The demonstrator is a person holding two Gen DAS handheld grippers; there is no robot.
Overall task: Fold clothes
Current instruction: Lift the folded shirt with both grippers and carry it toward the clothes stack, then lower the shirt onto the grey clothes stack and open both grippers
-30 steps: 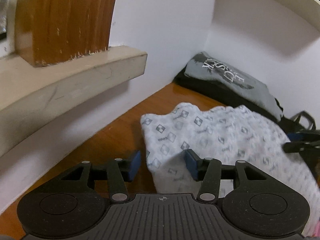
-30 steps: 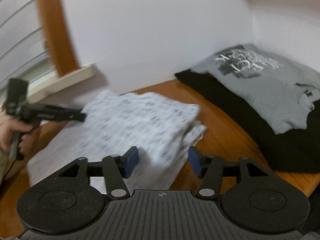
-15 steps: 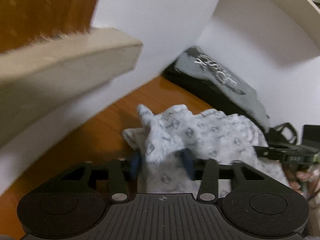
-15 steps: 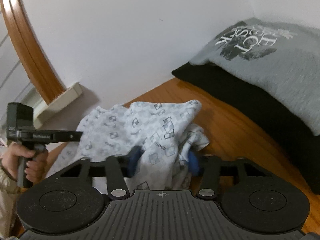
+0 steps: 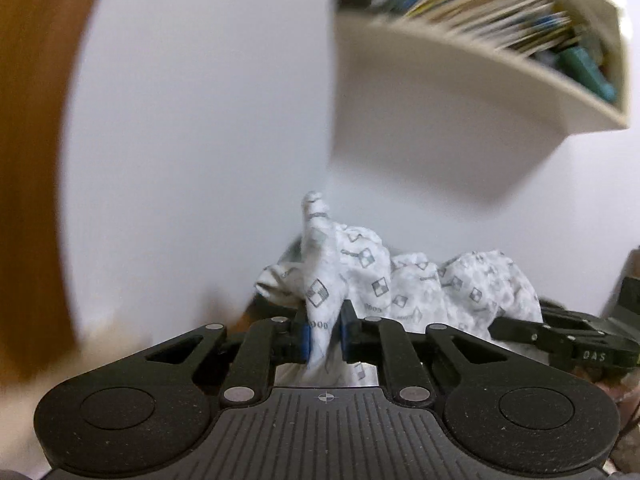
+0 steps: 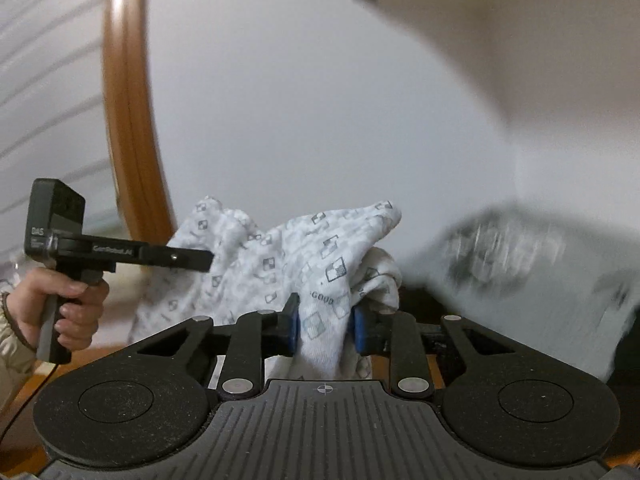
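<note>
Soft white check-printed cotton garment (image 5: 372,280), light and floppy; my left gripper (image 5: 325,338) and right gripper (image 6: 325,326) jaws each pinch a bunched edge.

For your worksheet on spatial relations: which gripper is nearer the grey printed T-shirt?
Right. The right gripper, shut on the patterned cloth, is beside the grey printed T-shirt; the left gripper is farther off.

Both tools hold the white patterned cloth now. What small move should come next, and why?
Probably draw the two tools apart. The left tool and right tool each pinch the patterned cloth, which hangs bunched and creased between them; spreading it should make it ready for folding.
</note>
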